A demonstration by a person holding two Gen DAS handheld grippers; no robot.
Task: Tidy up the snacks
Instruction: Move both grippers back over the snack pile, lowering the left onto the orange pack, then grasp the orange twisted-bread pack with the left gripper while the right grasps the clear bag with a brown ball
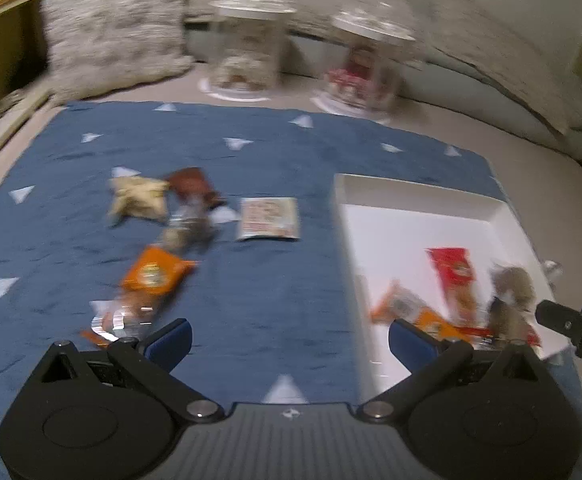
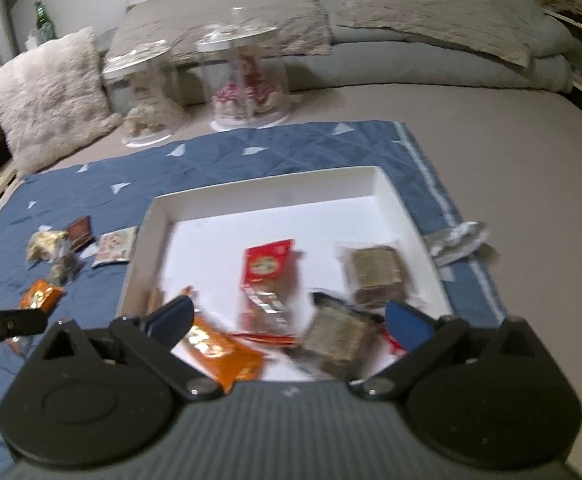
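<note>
- Left wrist view shows a big blue blanket (image 1: 251,280) with white triangles, spread flat on a bed (image 1: 471,128).
- On the right part of the blanket sits a white tray (image 1: 411,208). A few snacks lie in it already: a red packet (image 1: 453,268), an orange packet (image 1: 411,312) and some brownish wrapped ones, which are too blurry to name.
- Two clear jars (image 2: 247,80) with white lids stand past the far edge of the blanket, well apart from both tools.
- Loose snacks lie on the blanket left of the tray: a pale crinkled one (image 1: 139,200), a brown one (image 1: 195,188), a flat white packet (image 1: 269,220), and the near orange snack (image 1: 151,280).
- The left gripper (image 1: 289,340) hangs over the blanket with its jaws spread wide and nothing between them.
- The right gripper (image 2: 289,322) hangs over the near end of the tray. Its jaws are spread wide too, and I think they hold nothing; the snacks under them just lie in the tray.
- The near orange snack lies ahead of the left jaws and off to their left side. Its long way runs slanted, from near-left to far-right.
- The left hand's tool is much nearer to it than the right one, so I think the left should swing a bit left and turn to cross that slant.
</note>
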